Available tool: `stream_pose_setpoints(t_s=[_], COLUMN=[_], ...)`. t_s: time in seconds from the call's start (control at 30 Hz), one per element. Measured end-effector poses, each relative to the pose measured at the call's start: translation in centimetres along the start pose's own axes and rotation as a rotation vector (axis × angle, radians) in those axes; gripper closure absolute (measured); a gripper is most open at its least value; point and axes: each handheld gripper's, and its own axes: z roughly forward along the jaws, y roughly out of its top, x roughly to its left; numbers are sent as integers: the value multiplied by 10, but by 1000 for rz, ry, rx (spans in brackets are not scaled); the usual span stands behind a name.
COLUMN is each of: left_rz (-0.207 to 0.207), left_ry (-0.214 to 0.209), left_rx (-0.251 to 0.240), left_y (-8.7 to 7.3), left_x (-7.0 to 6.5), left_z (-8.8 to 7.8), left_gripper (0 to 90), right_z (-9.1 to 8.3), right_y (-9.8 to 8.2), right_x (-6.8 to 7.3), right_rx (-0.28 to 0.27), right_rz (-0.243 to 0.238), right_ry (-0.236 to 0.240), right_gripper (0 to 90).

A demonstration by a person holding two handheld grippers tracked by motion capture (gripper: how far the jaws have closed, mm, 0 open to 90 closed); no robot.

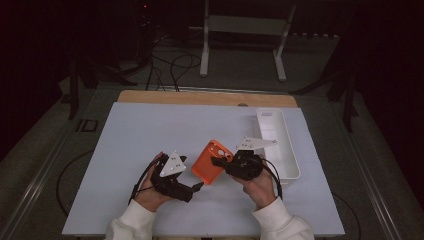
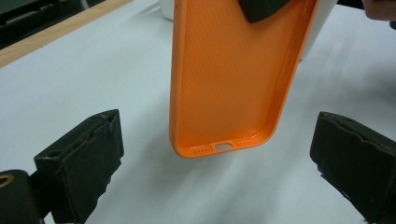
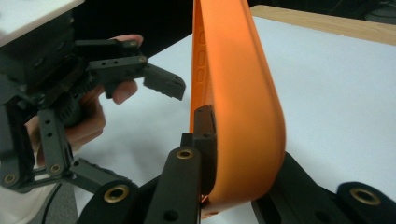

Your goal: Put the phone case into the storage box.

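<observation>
right gripper [image 1: 216, 162]: clamped on orange phone case [image 1: 212, 161] at its camera end, case lifted over white mat [image 1: 150, 135] | left gripper [image 1: 199, 186]: jaws apart, empty | case's long axis points at left gripper, port end nearest | white tray [image 1: 291, 160] right of case

Ahead of my left gripper [image 1: 198, 187] the orange phone case [image 1: 212, 161] blocks the frame's centre. The white tray [image 1: 278, 145] walls off the right. The mat [image 1: 150, 135] lies open across the upper left, wide enough for me to pass.
</observation>
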Motion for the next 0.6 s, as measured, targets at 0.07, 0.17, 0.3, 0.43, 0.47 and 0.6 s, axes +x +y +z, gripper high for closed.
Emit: stream_pose_setpoints(t_s=[0.07,0.17,0.3,0.43,0.47,0.6], left_rz=[-1,4,-3,-9,-9,-9], left_ry=[-4,-17,-26,-38,-38,-44], left_rx=[1,8,17,15,15,18], left_y=[0,0,-1,-2,-2,-2], left_x=[0,0,0,1,1,1], left_z=[0,1,2,3,3,3], left_gripper=[37,36,39,38,38,38], right_z=[0,-1,-3,-4,-4,-4], right_y=[0,0,1,1,0,0], right_x=[1,4,7,9,9,10], right_rx=[-1,4,4,8,7,4], right_rz=[-8,-32,-55,-75,-78,-90], right_ry=[6,21,35,52,55,70], right_gripper=[839,839,839,839,839,838])
